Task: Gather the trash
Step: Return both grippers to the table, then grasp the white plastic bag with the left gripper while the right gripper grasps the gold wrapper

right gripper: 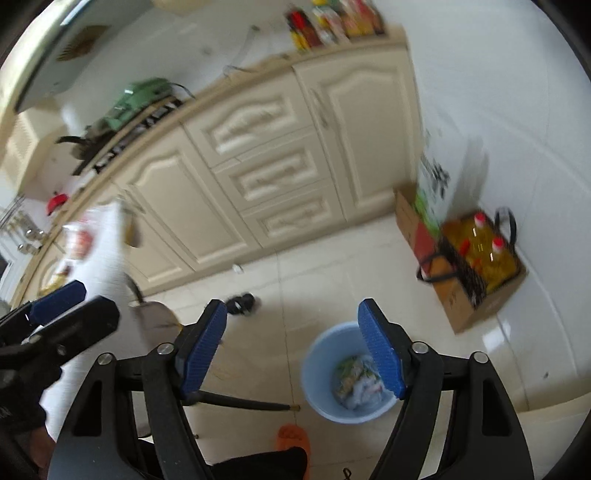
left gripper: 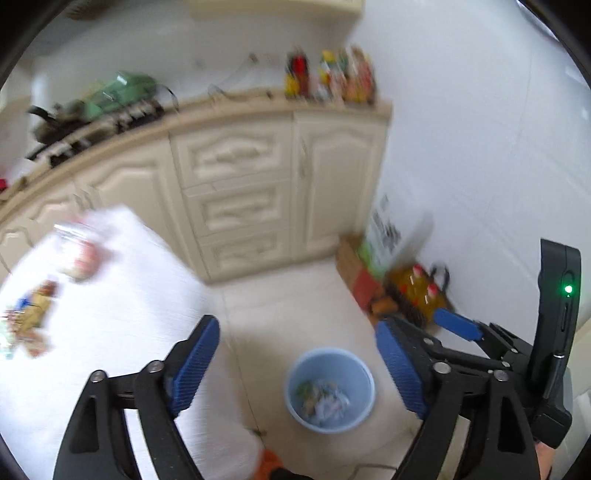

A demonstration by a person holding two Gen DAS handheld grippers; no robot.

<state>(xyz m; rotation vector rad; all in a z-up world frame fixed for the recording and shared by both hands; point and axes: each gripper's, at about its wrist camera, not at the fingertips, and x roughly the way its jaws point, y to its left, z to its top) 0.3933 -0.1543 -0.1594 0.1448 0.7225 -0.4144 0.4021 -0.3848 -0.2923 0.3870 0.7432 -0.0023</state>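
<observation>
Trash [right gripper: 356, 380] lies in your upright, mouth-up blue bin [right gripper: 314, 369]; both your left hand-held gripper [left gripper: 297, 367] and right hand-held gripper [right gripper: 295, 349] are spread, empty.

Round pale-blue plastic bin [right gripper: 349, 373] stands on the tiled floor [right gripper: 332, 266], crumpled wrappers and paper scraps [right gripper: 356, 380] inside it. White-topped bench [left gripper: 110, 314] lies left of the bin, a blurred jar [left gripper: 79, 254] and loose wrappers [left gripper: 27, 321] on it. Cream panelled cabinet run [right gripper: 266, 155] behind; bottles [right gripper: 332, 22] on its top at the wall end. Open cardboard box of oil bottles [right gripper: 480, 266] right of the bin, against the wall.
</observation>
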